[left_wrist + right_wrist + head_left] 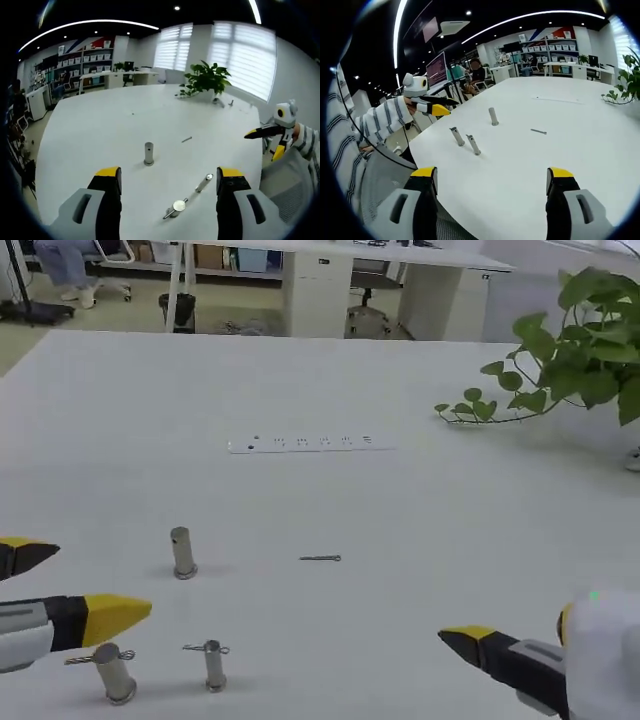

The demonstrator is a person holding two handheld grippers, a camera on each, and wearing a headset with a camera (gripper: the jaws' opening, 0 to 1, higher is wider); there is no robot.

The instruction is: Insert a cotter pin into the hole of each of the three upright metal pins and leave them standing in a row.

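Note:
Three upright metal pins stand on the white table [420,510]. The far pin [182,552] [148,153] [493,116] has nothing through its hole. The two near pins [114,672] [213,663] each carry a cotter pin. In the gripper views they show as a close pair [204,182] [175,207] [456,136] [473,144]. A loose cotter pin [320,558] [186,139] [538,131] lies flat to the right of the far pin. My left gripper [104,580] [169,175] is open just left of the pins, holding nothing. My right gripper [503,630] [265,132] [492,172] is open at the near right, well clear of them.
A white power strip [310,444] lies across the middle of the table. A leafy plant [580,350] [207,77] trails over the far right edge. Desks and chairs stand beyond the far edge. A striped sleeve [380,122] holds the left gripper [432,107].

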